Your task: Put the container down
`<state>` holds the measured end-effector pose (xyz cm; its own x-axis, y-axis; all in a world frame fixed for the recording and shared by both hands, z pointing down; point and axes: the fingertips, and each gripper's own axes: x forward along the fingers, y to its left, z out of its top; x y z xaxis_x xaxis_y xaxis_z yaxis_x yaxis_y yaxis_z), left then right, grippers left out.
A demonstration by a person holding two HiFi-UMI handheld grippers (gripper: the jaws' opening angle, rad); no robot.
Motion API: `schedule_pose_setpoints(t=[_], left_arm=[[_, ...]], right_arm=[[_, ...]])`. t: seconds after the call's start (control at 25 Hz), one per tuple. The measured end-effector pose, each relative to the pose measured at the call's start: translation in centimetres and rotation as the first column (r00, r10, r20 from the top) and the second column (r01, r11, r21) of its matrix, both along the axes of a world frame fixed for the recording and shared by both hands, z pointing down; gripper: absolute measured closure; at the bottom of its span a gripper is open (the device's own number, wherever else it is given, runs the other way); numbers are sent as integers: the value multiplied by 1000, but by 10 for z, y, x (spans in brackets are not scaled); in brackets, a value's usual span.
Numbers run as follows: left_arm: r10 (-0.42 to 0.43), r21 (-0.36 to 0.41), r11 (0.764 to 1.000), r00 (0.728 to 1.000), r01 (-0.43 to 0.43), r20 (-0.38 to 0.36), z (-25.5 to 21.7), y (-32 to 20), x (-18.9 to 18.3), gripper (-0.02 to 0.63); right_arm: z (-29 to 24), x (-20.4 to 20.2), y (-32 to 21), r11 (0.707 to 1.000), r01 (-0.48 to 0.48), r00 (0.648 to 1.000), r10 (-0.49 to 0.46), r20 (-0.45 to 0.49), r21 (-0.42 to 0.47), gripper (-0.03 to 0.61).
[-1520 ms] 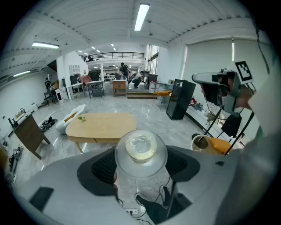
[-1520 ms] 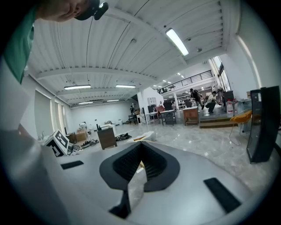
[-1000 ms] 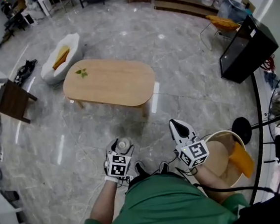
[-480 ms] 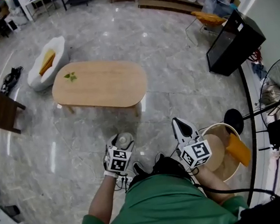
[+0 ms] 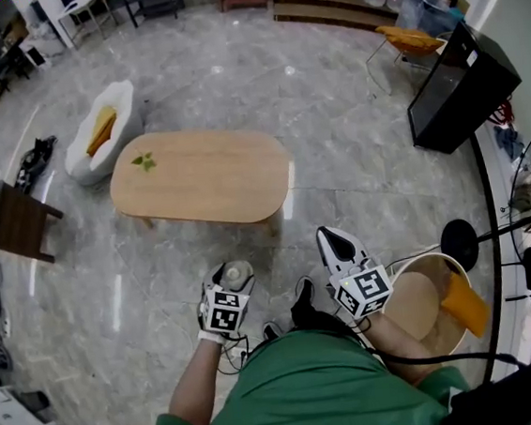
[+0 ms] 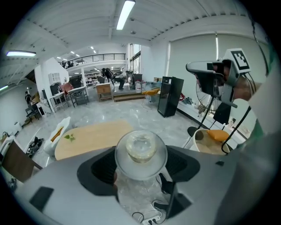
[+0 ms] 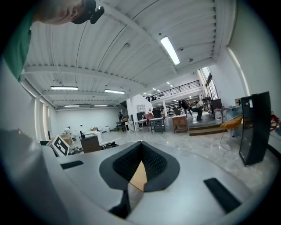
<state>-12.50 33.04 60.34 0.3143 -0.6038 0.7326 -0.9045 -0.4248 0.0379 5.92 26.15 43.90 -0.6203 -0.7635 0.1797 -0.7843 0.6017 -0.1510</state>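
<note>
My left gripper (image 5: 235, 274) is shut on a clear glass container (image 5: 237, 275) with a round lid, held upright at waist height over the floor. In the left gripper view the container (image 6: 140, 151) fills the gap between the jaws, lid towards the camera. The oval wooden table (image 5: 201, 176) stands a short way ahead, and it also shows beyond the jaws as the table (image 6: 90, 136). My right gripper (image 5: 337, 242) is shut with nothing in it, pointing forward; in its own view the right gripper (image 7: 139, 162) has its jaws met at the tip.
A small green sprig (image 5: 144, 161) lies on the table's left end. A white lounge seat (image 5: 99, 132) with an orange cushion sits left of it. A round tub (image 5: 433, 302) with an orange cloth is at my right. A black cabinet (image 5: 459, 92) and a dark stool (image 5: 16, 222) flank the room.
The view has shifted as the person moves; the table sits slightly nearer and more central. Both grippers keep their pose, the left still holding the container.
</note>
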Motion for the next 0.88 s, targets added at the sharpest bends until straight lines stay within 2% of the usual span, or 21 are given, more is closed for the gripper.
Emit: schedule_pose_setpoints(t=[0.24, 0.44, 0.88], left_arm=[[-35, 7, 999, 999, 35, 38, -8, -67, 16, 275], [-59, 6, 998, 998, 58, 36, -11, -109, 35, 276], [-74, -22, 997, 996, 75, 40, -5, -168, 62, 276]], right_arm=[[-2, 22, -81, 1000, 28, 999, -28, 38, -2, 565], [-1, 37, -128, 999, 45, 997, -45, 55, -8, 565], [7, 63, -191, 997, 66, 996, -64, 68, -33, 565]])
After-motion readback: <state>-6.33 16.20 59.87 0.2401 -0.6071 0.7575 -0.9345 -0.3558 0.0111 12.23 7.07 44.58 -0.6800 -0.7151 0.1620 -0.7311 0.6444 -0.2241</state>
